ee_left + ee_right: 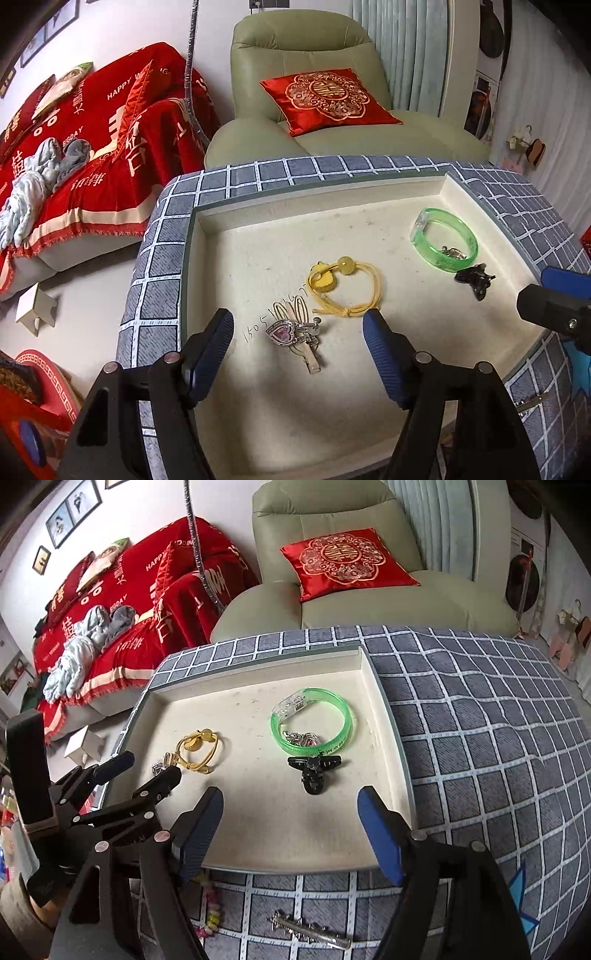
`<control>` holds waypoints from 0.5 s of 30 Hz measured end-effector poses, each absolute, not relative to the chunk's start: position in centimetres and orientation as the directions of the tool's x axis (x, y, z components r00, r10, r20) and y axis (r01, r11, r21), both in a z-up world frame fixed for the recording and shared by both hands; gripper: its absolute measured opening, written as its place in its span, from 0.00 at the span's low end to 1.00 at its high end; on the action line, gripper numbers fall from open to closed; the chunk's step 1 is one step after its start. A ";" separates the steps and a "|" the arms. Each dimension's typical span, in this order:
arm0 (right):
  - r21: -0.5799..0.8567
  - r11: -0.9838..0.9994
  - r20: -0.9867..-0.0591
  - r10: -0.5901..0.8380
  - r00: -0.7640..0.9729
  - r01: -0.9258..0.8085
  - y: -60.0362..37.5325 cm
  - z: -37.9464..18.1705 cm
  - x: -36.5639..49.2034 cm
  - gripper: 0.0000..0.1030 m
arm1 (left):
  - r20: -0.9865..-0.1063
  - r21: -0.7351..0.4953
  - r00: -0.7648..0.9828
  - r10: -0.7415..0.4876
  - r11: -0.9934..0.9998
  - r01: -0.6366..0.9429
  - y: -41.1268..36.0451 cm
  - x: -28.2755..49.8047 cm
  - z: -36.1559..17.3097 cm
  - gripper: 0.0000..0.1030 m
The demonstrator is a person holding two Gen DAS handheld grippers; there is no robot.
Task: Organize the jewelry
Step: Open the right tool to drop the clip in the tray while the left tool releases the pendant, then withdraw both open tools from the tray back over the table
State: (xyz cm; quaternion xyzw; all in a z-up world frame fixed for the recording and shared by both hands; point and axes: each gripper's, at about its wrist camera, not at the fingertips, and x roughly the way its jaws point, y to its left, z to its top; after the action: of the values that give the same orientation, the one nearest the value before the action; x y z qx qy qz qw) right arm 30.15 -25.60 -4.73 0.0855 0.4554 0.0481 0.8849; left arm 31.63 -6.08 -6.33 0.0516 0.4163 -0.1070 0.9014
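We note a living room with a pale green armchair [314,96] behind a table under a grey checked cloth [480,738], on which sits a shallow cream rectangular tray [397,775]. Within the tray, a translucent green plastic bangle [314,720] lies toward its far right corner, a black claw hair clip [314,771] just beside it on the near side. A yellow cord bracelet with bead [343,284] lies mid-tray, a silver heart-shaped pendant [282,332] nearer. The left gripper [297,332] stands released over the pendant; the right gripper [290,808] stands released, empty, near the clip.
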 end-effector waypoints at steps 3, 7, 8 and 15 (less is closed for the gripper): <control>0.207 0.978 -0.796 0.167 0.582 0.002 -25.9 -4.5 29.8 0.76 | -0.757 -0.013 0.633 -0.162 0.972 0.234 -5.8 31.2 -5.8 0.84; 0.212 0.977 -0.788 0.169 0.591 0.003 -25.9 -3.9 29.1 0.78 | -0.740 -0.016 0.653 -0.162 0.974 0.224 -5.3 30.2 -5.0 1.00; 0.211 0.977 -0.785 0.168 0.596 0.003 -25.9 -3.7 28.9 0.79 | -0.738 -0.015 0.655 -0.164 0.974 0.228 -5.2 30.0 -4.8 1.00; 0.241 0.971 -0.753 0.185 0.632 0.002 -26.5 -2.6 26.8 1.00 | -0.736 -0.034 0.653 -0.178 0.973 0.226 -4.2 28.0 -3.3 1.00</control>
State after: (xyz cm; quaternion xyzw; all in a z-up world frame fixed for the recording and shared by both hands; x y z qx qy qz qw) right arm 26.85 -26.48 -2.58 0.1100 0.4260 0.0511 0.8966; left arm 27.97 -4.20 -3.33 0.0304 0.4012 -0.1111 0.9087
